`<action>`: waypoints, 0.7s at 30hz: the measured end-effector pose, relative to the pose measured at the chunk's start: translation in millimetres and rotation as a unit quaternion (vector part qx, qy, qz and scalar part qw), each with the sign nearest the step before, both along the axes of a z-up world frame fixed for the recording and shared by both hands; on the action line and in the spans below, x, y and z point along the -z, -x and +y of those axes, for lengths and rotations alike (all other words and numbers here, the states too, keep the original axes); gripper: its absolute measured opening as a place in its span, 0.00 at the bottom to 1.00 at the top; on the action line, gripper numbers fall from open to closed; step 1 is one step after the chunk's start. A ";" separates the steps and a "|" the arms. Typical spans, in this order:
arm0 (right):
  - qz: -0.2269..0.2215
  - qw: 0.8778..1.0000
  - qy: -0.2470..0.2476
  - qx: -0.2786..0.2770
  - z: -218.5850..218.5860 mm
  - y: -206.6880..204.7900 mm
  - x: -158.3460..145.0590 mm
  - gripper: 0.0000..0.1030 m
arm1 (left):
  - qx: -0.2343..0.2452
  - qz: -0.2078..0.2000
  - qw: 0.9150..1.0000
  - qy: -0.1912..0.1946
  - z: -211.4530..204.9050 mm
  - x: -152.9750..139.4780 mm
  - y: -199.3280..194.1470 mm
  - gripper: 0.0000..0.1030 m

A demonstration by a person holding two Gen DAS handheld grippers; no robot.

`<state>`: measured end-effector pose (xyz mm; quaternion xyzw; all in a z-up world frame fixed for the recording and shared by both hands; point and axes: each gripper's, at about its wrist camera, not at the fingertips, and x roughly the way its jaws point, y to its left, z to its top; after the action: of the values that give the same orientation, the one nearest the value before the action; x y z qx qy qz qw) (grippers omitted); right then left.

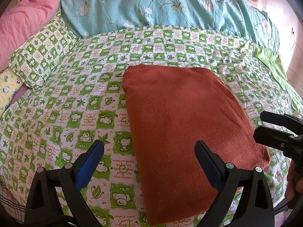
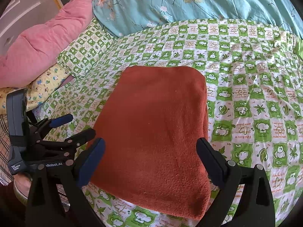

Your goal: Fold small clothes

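A rust-orange knit garment lies folded into a flat rectangle on the green-and-white checked bedsheet; it also shows in the right wrist view. My left gripper is open and empty, hovering over the garment's near left edge. My right gripper is open and empty above the garment's near end. The right gripper appears at the right edge of the left wrist view, and the left gripper at the left of the right wrist view.
A matching checked pillow and a pink quilt lie at the far left. A teal floral duvet spans the back. A yellow patterned pillow sits left. A green sheet edge is at right.
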<state>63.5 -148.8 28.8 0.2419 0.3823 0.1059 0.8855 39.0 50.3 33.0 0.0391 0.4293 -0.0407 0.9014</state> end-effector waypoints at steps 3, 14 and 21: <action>-0.002 1.000 0.000 0.001 0.0 0.7 -2.2 0.94 | -0.001 -0.003 1.000 -0.001 0.2 -1.3 0.4 0.94; -0.001 1.000 0.002 0.003 1.0 -1.2 -3.6 0.94 | -0.004 -0.004 1.000 0.002 2.0 -3.1 -1.3 0.94; -0.002 1.000 0.003 0.002 0.5 -2.8 -3.6 0.94 | -0.003 -0.002 1.000 0.003 1.6 -2.7 -1.7 0.94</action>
<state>66.3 -148.3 32.4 0.2401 0.3807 0.1032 0.8870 40.7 51.8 35.7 0.0353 0.4279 -0.0389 0.9023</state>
